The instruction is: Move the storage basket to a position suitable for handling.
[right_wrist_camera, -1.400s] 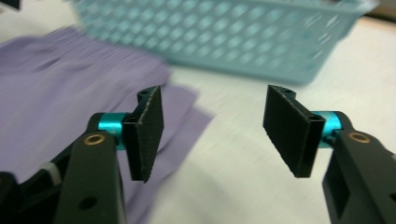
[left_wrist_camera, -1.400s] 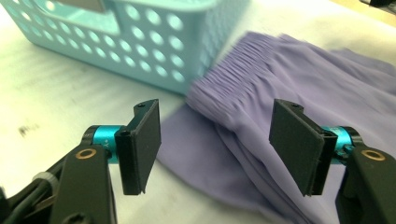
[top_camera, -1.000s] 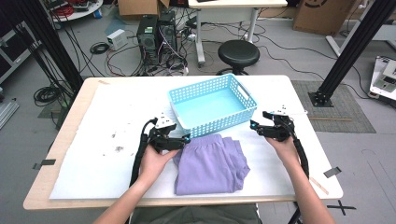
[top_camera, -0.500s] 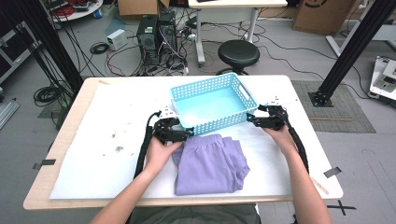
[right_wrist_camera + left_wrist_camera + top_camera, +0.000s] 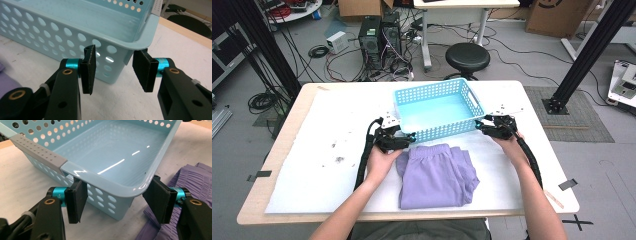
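Note:
A light blue perforated basket stands empty at the table's middle back, and folded purple shorts lie just in front of it. My left gripper is at the basket's near left corner. In the left gripper view its jaws straddle that corner, have just been closing and stand close to its sides without clearly pressing. My right gripper is at the near right corner. Its jaws have also just been closing around the corner, with a small gap left.
A white sheet covers the wooden table, with a few dark specks at the left. The basket has a grey handle on its short side. A black stool, computer towers and cables stand on the floor behind.
Both hands moved inward from beside the shorts to the basket's two near corners. Both grippers' jaws have narrowed around those corners. The basket and the shorts have kept their places.

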{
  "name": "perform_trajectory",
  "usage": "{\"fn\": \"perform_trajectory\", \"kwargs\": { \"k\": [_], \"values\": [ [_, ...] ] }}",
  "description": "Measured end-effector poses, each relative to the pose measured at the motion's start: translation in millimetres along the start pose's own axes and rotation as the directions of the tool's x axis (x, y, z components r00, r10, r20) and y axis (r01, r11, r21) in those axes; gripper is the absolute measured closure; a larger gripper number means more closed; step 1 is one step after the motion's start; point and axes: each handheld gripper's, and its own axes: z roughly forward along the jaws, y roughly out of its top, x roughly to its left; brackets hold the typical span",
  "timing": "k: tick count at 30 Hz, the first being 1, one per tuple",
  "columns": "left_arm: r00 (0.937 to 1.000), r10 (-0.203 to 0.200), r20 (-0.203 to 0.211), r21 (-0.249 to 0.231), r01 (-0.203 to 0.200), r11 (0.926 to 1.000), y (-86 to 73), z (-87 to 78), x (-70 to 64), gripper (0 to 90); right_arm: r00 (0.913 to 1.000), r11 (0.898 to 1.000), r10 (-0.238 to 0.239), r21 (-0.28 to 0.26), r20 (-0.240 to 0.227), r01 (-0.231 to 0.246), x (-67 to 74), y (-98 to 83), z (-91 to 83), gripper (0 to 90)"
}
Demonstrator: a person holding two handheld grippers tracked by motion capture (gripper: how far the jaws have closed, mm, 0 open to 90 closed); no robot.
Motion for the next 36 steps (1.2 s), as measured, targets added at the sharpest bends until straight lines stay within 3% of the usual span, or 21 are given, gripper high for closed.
{"fn": "perform_trajectory", "kwargs": {
  "k": [10, 17, 23, 25, 30, 32, 36],
  "values": [
    [0.9989, -0.030, 0.037, -0.014, 0.031, 0.9994, 5.0, -9.9, 16.0, 36.5, 0.9998, 0.999, 0.017, -0.041, -0.008, -0.017, 14.0, 1.3, -11.5, 58.5],
    [0.9979, -0.012, 0.064, -0.003, 0.012, 0.9999, 3.4, -13.6, 22.7, 36.4, 0.9980, 0.997, 0.057, -0.053, -0.026, -0.059, 25.8, -4.5, -19.1, 58.3],
    [0.9965, -0.014, 0.082, -0.001, 0.014, 0.9999, 1.4, -16.9, 28.1, 36.4, 0.9978, 0.997, 0.058, -0.058, -0.032, -0.060, 34.4, -8.6, -25.2, 58.3],
    [0.9963, -0.017, 0.084, 0.000, 0.017, 0.9999, 0.9, -17.9, 29.6, 36.4, 0.9979, 0.996, 0.055, -0.062, -0.033, -0.057, 37.2, -9.6, -26.6, 57.9],
    [0.9993, -0.003, 0.038, -0.008, 0.004, 1.0000, 0.2, -20.5, 31.4, 39.6, 0.9981, 0.997, 0.038, -0.066, -0.049, -0.041, 43.8, -10.8, -29.8, 58.1],
    [0.9989, -0.003, 0.046, -0.014, 0.004, 0.9999, -1.0, -20.4, 32.5, 45.2, 0.9989, 0.998, 0.026, -0.062, -0.038, -0.028, 48.1, -11.2, -29.9, 57.4],
    [0.9991, 0.001, 0.042, 0.001, -0.001, 1.0000, -2.6, -18.9, 31.0, 45.4, 0.9992, 0.998, 0.023, -0.050, -0.034, -0.025, 49.8, -12.5, -28.6, 57.7]
  ]
}}
